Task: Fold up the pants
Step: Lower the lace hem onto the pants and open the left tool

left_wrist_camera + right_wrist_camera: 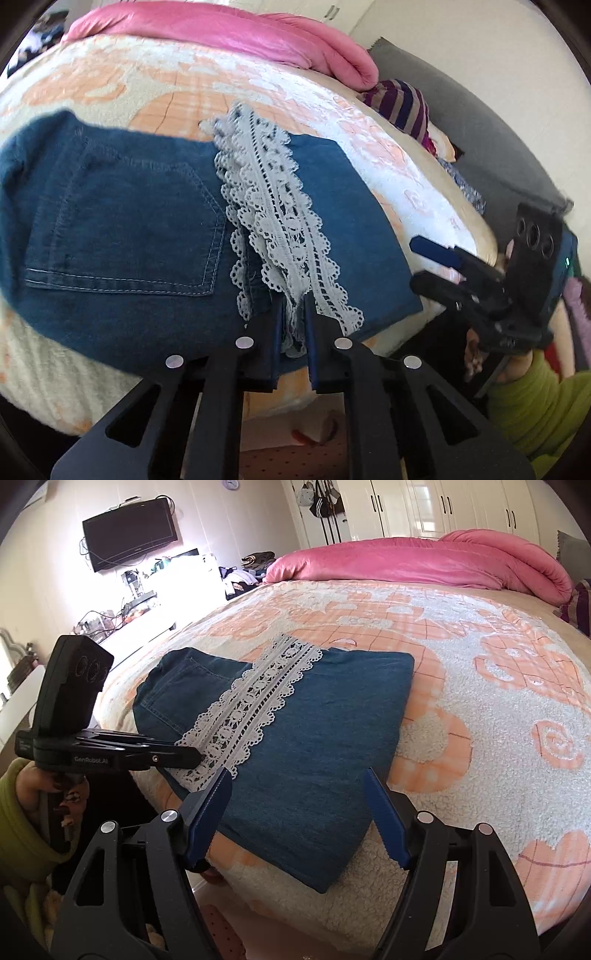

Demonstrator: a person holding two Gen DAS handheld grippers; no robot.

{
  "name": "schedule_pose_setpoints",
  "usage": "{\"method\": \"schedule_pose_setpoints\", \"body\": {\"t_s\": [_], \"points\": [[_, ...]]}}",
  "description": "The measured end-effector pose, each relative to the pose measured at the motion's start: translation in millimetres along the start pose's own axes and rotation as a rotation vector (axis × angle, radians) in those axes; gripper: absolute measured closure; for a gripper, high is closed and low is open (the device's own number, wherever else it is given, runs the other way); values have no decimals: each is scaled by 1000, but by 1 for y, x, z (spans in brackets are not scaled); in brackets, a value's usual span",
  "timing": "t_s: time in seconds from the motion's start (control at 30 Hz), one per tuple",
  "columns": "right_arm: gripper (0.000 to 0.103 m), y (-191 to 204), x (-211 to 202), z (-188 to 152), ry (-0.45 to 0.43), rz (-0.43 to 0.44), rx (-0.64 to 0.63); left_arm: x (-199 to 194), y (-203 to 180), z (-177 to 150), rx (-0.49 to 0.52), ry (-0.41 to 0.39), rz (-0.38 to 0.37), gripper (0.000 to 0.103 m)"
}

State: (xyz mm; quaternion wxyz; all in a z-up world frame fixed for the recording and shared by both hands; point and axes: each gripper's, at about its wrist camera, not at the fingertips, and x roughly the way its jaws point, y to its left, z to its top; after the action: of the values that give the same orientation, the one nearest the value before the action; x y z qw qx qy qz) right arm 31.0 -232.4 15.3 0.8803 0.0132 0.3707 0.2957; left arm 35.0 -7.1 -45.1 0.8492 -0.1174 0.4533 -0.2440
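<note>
One bed (498, 709), spread with a peach-and-cream fleece blanket (461, 657), filled both views, a rolled pink duvet (424, 563) lying along its far side. Beyond it stood white wardrobes (443, 506) and a wall-mounted television (129, 533) above a cluttered shelf. Folded blue denim pants (314, 731) lay near the bed's near edge, back pocket (125, 229) showing, a white lace band (251, 705) running across them. The left gripper (293, 332) was closed narrowly on the lace hem at the pants' near edge. The right gripper (295, 812) hung wide open just over the denim's near corner, its blue pads (207, 812) apart and gripping nothing.
</note>
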Motion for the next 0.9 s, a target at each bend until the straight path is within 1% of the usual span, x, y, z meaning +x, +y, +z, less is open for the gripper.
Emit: {"method": "schedule_pose_setpoints", "body": {"t_s": [0.1, 0.13, 0.17, 0.2, 0.27, 0.3, 0.37, 0.4, 0.43, 0.5, 0.6, 0.7, 0.73, 0.8, 0.87, 0.9], "points": [[37, 0, 0, 2, -7, 29, 13, -11, -5, -1, 52, -13, 46, 92], [37, 2, 3, 2, 0, 36, 11, -10, -2, -3, 49, -7, 60, 91], [37, 4, 7, 1, 12, 34, 2, -7, 1, -5, 34, 1, 57, 91], [37, 5, 10, 0, 21, 30, -6, -7, 3, -4, 28, 6, 57, 88], [37, 7, 16, -3, 45, 17, -27, -11, 1, -3, 36, -4, 68, 85], [37, 7, 19, -4, 61, 7, -33, -15, -1, -1, 45, -16, 77, 82], [37, 4, 27, -8, 106, -27, -38, -26, -6, 4, 62, -54, 89, 80], [37, 3, 29, -10, 114, -27, -40, -31, -10, 6, 74, -70, 91, 80], [37, 3, 29, -11, 112, -27, -46, -34, -16, 9, 96, -87, 92, 77], [37, 4, 29, -12, 114, -29, -58, -33, -23, 10, 120, -96, 91, 70], [37, 3, 27, -14, 113, -24, -57, -16, -27, 8, 133, -63, 93, 69], [37, -1, 24, -15, 109, -18, -49, 6, -16, -1, 115, 11, 139, 69], [37, -2, 23, -15, 106, -12, -41, 9, -11, -4, 106, 20, 139, 69], [35, -4, 23, -14, 101, 0, -29, 8, -9, -6, 101, 15, 130, 69], [33, -3, 22, -14, 90, 5, -24, 6, -12, -5, 113, 13, 137, 69], [32, -3, 20, -13, 80, 5, -21, 5, -13, -5, 115, 9, 137, 67]]}}
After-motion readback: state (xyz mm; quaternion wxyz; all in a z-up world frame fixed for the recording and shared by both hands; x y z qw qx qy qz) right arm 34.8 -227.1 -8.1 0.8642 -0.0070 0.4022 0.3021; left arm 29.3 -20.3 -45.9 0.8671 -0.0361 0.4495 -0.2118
